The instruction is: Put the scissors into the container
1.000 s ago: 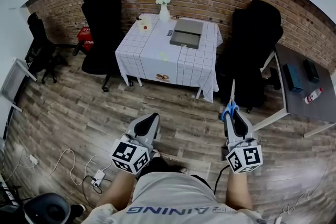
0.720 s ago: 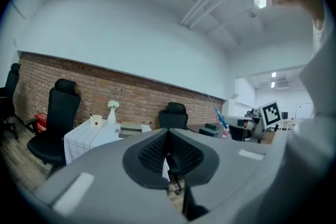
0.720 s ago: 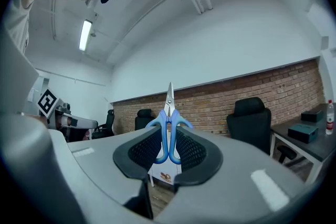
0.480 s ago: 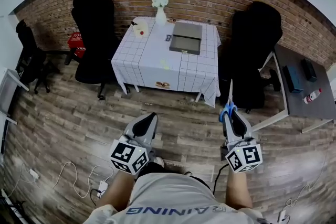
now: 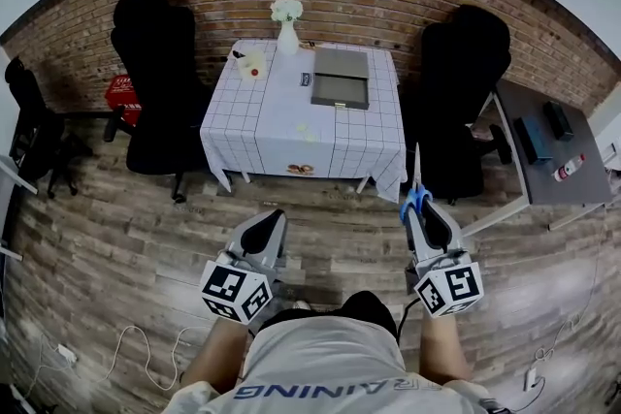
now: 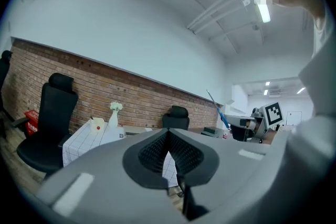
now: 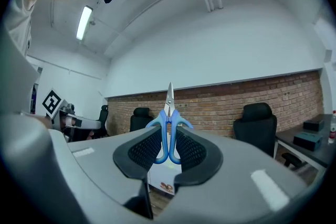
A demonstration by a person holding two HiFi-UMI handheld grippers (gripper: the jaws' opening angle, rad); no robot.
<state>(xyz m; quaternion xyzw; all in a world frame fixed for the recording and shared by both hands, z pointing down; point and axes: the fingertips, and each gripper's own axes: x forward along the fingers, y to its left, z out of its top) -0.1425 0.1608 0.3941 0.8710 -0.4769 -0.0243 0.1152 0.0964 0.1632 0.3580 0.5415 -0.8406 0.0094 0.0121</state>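
A table with a white checked cloth (image 5: 291, 126) stands ahead of me, with a flat grey container (image 5: 340, 78) on its far right part. My right gripper (image 5: 423, 208) is shut on the blue handles of the scissors (image 5: 416, 191), whose thin blades point ahead toward the table. In the right gripper view the scissors (image 7: 168, 123) stand upright between the pads. My left gripper (image 5: 267, 230) is level beside it over the wooden floor, shut with nothing in it; its pads (image 6: 157, 149) meet. Both grippers are short of the table.
Black office chairs stand left (image 5: 155, 63) and right (image 5: 464, 78) of the table. A white vase with flowers (image 5: 285, 26) and a small cup (image 5: 252, 65) sit on it. A grey desk (image 5: 529, 165) with small items is at the right, cables (image 5: 126, 336) on the floor at the left.
The table and room have come nearer and lower in the head view. Both grippers moved forward with me; the scissors stay held in the right one.
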